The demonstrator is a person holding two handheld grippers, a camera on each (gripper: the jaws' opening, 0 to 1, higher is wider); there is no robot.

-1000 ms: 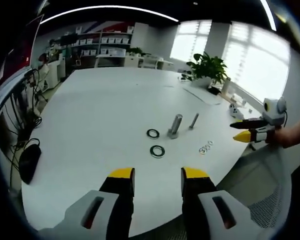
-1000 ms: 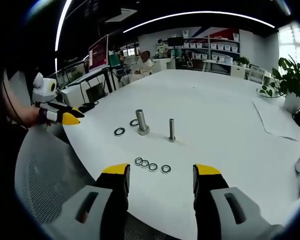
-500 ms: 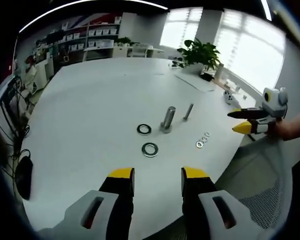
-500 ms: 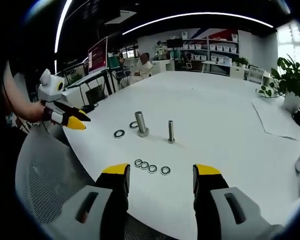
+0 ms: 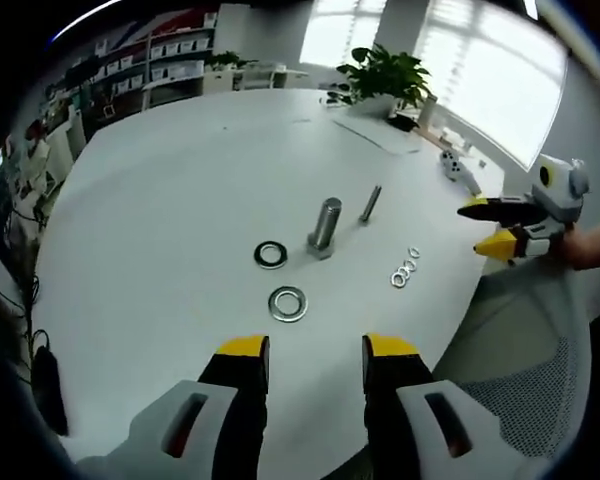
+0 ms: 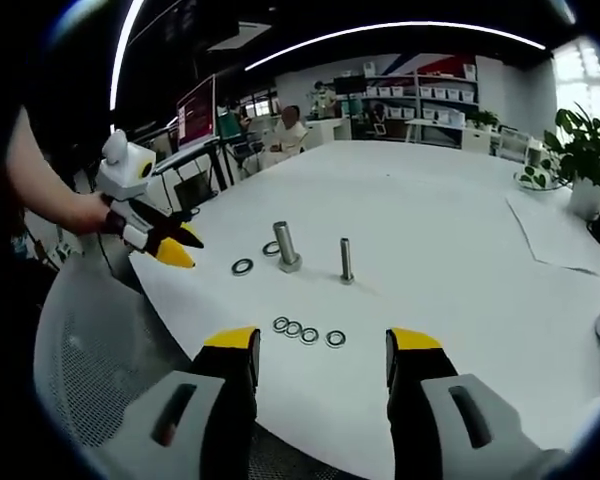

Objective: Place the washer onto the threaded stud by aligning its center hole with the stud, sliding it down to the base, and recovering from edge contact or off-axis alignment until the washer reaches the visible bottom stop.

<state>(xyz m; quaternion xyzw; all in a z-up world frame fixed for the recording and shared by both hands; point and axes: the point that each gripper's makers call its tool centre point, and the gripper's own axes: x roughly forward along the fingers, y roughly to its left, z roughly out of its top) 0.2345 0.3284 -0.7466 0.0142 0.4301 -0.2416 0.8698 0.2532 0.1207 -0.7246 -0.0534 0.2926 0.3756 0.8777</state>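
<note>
Nothing of the task done, judging by how things lay. Left gripper (image 5: 315, 352) held low over the near edge of the tabletop (image 5: 160, 200), jaws apart with nothing between them. Just beyond, nearer than the thick stud (image 5: 323, 225), a large washer (image 5: 288, 303) lay flat on the tabletop; a second large washer (image 5: 271, 254) lay flat just beside the stud's base, apart from it. No washer seen on the stud shaft, which stood bare and upright. A thinner stud (image 5: 370, 203) stood a little beyond the thick one, also bare. A short row of small washers (image 5: 405, 271) lay off to the side of the thick stud, toward the other gripper.

Right gripper (image 6: 322, 345) likewise hovered at the tabletop edge, jaws apart and empty, well short of the thick stud (image 6: 285, 245); the small washers (image 6: 307, 331) sat between it and the stud.

Left to do, probably everything: picking up a washer, lining its hole with a stud, sliding it down to the base. Which washer fitted which stud could not be told for certain, though the large ones looked matched to the thick stud.
</note>
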